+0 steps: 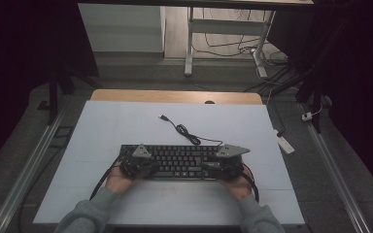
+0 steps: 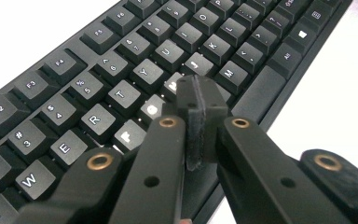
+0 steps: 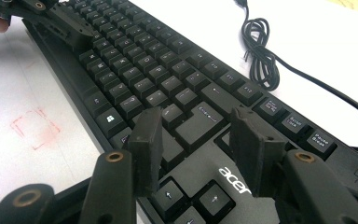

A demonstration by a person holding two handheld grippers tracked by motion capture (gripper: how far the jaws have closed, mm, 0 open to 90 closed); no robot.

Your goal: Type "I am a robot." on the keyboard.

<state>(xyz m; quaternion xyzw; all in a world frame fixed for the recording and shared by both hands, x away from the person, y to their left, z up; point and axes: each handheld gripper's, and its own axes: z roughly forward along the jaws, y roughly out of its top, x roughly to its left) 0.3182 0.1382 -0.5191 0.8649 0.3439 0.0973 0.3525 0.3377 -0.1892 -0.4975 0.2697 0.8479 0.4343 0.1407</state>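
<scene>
A: Risk? Our left tool, pads together w/ nothing between, sits over the G/H keys of the keyboard mid-counter; a wide tip could hit two keys.

B: Right tool is apart, empty, near Enter. We could snag the cable.

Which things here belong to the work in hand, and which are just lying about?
In the job:
- keyboard
- left gripper, jaws shut, tips over the keys
- right gripper, jaws open over the Enter and arrow keys

Lying about:
- keyboard's coiled cable on the white table
- white power strip on the floor
- desk frame behind
</scene>
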